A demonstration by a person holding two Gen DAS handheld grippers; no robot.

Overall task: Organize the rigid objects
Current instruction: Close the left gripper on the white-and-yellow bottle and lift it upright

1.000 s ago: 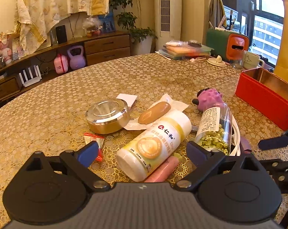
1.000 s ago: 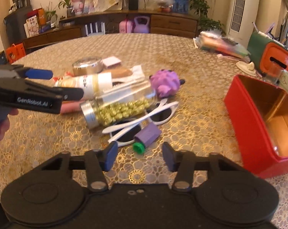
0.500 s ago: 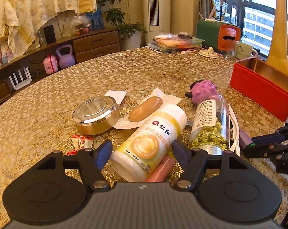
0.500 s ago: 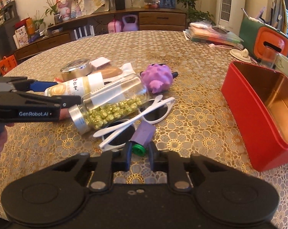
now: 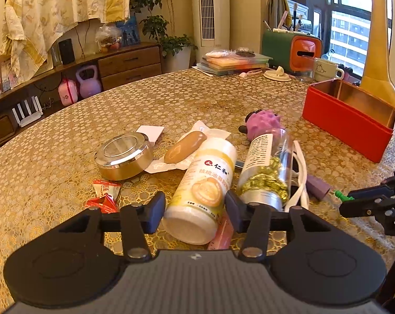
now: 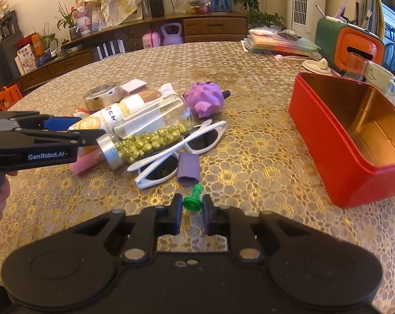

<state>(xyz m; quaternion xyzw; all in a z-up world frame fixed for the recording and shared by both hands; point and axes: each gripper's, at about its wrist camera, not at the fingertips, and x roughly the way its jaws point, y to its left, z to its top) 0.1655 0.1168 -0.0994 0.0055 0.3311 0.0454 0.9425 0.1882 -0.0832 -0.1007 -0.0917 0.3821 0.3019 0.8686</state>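
Your right gripper pinches the green chess pawn, so lift straight towards the red tin while your left gripper, jaws spread, squares up around the white bottle.

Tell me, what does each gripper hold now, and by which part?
Right gripper: green pawn-like piece, by its round base. Left gripper: around the white bottle at its bottom end; contact unclear.
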